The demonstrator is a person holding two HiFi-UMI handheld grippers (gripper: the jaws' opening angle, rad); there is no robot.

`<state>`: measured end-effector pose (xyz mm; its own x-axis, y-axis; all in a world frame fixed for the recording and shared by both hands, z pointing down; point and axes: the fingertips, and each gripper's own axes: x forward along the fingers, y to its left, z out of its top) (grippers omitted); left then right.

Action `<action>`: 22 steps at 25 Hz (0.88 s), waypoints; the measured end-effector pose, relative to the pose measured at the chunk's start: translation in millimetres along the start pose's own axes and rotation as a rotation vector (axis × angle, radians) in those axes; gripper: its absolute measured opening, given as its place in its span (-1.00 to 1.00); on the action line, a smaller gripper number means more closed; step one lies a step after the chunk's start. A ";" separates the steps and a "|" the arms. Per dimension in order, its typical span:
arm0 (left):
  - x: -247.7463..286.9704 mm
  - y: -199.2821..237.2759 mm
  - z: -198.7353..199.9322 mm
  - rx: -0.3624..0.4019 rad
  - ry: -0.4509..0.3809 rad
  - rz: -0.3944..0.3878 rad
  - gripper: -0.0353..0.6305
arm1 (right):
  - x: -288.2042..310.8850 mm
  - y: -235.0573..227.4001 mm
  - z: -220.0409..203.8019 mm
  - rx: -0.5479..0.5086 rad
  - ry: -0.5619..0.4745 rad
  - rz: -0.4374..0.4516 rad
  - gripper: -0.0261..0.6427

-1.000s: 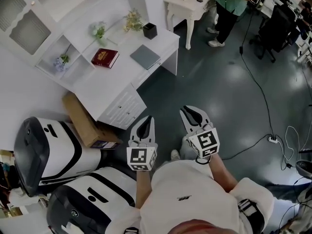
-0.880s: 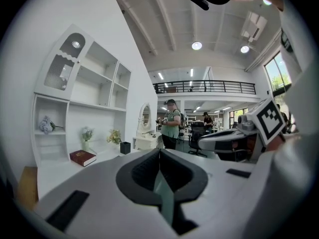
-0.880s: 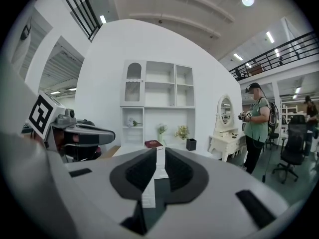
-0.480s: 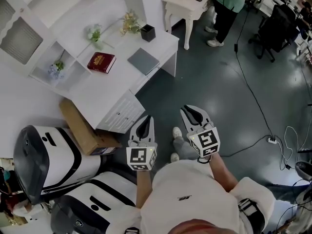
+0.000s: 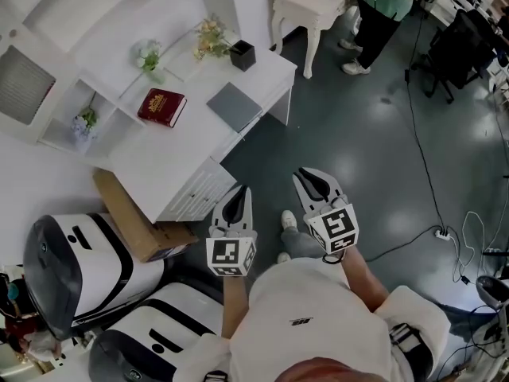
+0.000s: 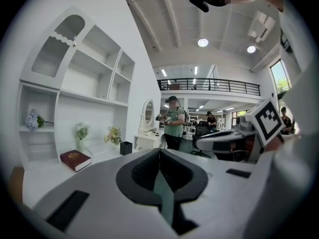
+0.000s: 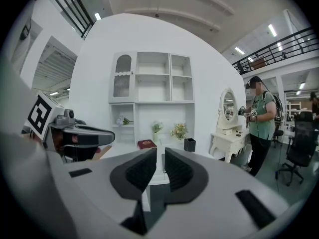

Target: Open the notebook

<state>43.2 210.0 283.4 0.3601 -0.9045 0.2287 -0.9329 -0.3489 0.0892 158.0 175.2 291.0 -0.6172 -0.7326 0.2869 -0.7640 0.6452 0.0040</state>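
In the left gripper view the grey notebook (image 5: 234,106) is hidden behind the jaws. It is seen closed on the white table (image 5: 171,153). The left gripper (image 6: 159,152) jaws are pressed together, empty. The right gripper (image 7: 160,156) jaws are narrowly parted, holding nothing.

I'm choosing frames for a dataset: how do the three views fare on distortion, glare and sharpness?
Head view: sharp and evenly lit, soft light patches on the dark floor; the grey notebook reads clearly. Left gripper view: heavy fisheye, black corners, bowed shelf unit, a blown-out ceiling lamp. Right gripper view: same fisheye and black corners; the shelf unit barely stands out from the white wall.
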 end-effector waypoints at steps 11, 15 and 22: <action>74.8 19.0 15.7 -0.013 0.014 0.031 -0.89 | 59.1 -60.5 6.4 0.005 0.031 0.037 -0.83; 99.3 24.1 18.1 -0.017 0.019 0.045 -0.89 | 77.4 -79.2 7.0 0.005 0.039 0.056 -0.83; 130.9 34.4 19.9 -0.018 0.019 0.062 -0.89 | 104.8 -105.1 7.8 0.015 0.045 0.072 -0.83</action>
<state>58.2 74.6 297.1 0.3014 -0.9193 0.2531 -0.9534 -0.2874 0.0915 172.2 28.9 313.1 -0.6618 -0.6736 0.3289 -0.7209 0.6923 -0.0327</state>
